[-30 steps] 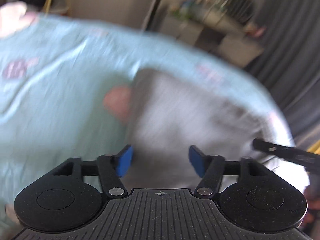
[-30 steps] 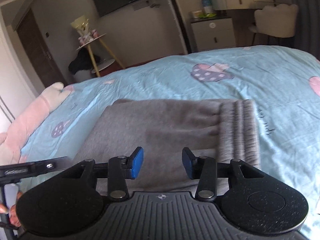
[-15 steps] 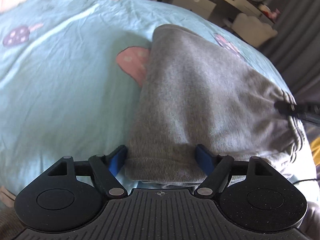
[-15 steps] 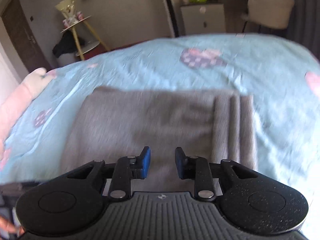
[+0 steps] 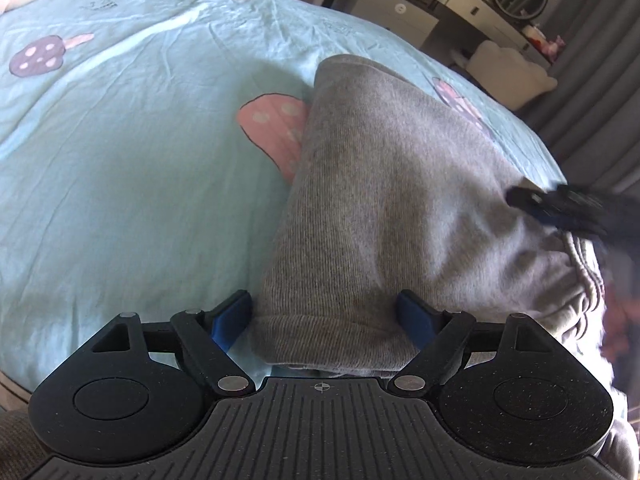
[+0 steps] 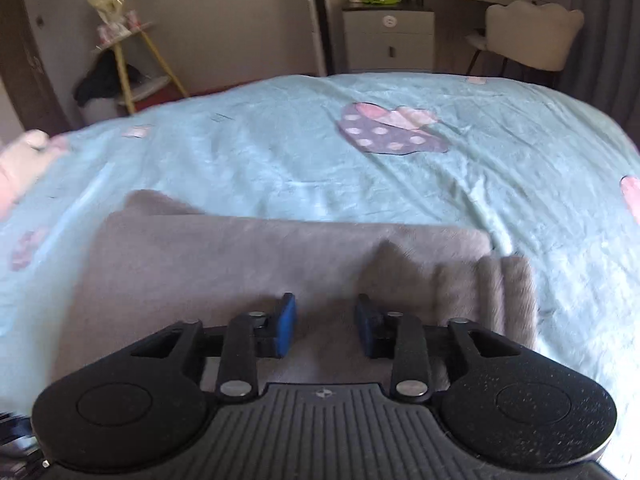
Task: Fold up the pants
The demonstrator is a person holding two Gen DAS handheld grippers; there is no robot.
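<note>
- Gray sweatpants (image 5: pixel 392 208), folded into a thick bundle, lie on a light-blue bedsheet (image 5: pixel 132 168) printed with pink and purple mushroom motifs.
- Left gripper (image 5: pixel 324 318): its 2 blue-padded fingers (image 5: pixel 230 316) stand wide apart, 1 on each side of the ribbed cuff end of the bundle; the cloth fills the gap between them, but whether the pads press it cannot be told.
- Right gripper (image 6: pixel 325 330): its blue fingertips are parted with a clear gap, hovering low over the near edge of the sweatpants (image 6: pixel 248 264); nothing lies between the pads.
- In the left wrist view, the right gripper (image 5: pixel 560 206) appears as a blurred black shape at the gathered waistband side of the bundle.
- In the right wrist view, the ribbed elastic waistband (image 6: pixel 496 292) lies at the right end of the fold, resting on the bedsheet (image 6: pixel 460 184).
- Background, right wrist view: a white nightstand (image 6: pixel 388 38), a cream scalloped chair (image 6: pixel 532 34), and a yellow-legged side table (image 6: pixel 128 60) stand beyond the bed.
</note>
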